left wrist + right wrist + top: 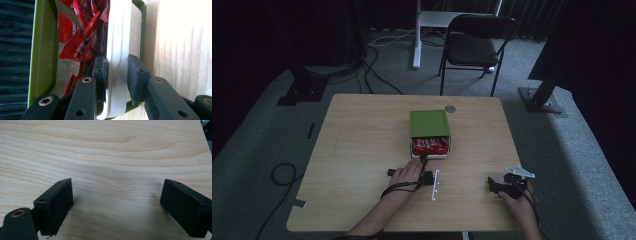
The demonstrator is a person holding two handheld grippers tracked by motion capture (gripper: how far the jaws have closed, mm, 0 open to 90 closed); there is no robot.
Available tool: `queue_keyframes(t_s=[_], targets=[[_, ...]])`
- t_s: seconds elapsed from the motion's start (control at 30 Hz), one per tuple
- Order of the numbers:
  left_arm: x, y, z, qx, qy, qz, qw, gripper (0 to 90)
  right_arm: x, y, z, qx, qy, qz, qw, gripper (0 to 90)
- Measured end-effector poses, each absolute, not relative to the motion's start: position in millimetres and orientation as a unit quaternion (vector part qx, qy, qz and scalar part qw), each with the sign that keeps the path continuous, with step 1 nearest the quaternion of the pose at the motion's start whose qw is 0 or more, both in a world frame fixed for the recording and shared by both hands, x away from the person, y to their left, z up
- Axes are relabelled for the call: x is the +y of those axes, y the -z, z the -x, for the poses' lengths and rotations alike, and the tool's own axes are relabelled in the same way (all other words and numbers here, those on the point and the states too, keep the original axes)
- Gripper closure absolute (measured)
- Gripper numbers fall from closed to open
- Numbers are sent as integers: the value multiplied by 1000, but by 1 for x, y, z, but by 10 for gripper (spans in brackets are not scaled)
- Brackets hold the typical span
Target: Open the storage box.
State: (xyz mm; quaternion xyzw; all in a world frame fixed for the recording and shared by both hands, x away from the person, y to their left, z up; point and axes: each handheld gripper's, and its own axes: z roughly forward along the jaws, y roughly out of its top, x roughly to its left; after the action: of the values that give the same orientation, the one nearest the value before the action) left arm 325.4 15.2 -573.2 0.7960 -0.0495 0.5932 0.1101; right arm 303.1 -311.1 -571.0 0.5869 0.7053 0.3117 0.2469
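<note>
High view first: the left gripper (424,161) is clamped on the white drawer (117,62) front, drawn partly from the green box (428,123) mid-table, red packets (82,42) inside. Next, I'd guess, a straight pull. The right gripper (494,186) rests wide, holding nothing.

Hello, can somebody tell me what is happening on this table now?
A person works at a wooden table with a tool in each hand. The left tool is shut on the white front wall of a drawer that is partly pulled out of a green box. The drawer holds red packets. The right tool rests open over bare wood nearer the person, apart from the box, holding nothing.
</note>
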Motion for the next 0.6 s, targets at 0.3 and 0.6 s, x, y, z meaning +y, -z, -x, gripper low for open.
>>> queue_keyframes(t_s=[0.3,0.6], targets=[[16,572,-319,-51,-587,-800,113,721,-311,571,-303,705,-312,-587,247,107],[15,570,-312,-54,-580,-805,112,722,-311,571,-303,705,-312,-587,247,107]])
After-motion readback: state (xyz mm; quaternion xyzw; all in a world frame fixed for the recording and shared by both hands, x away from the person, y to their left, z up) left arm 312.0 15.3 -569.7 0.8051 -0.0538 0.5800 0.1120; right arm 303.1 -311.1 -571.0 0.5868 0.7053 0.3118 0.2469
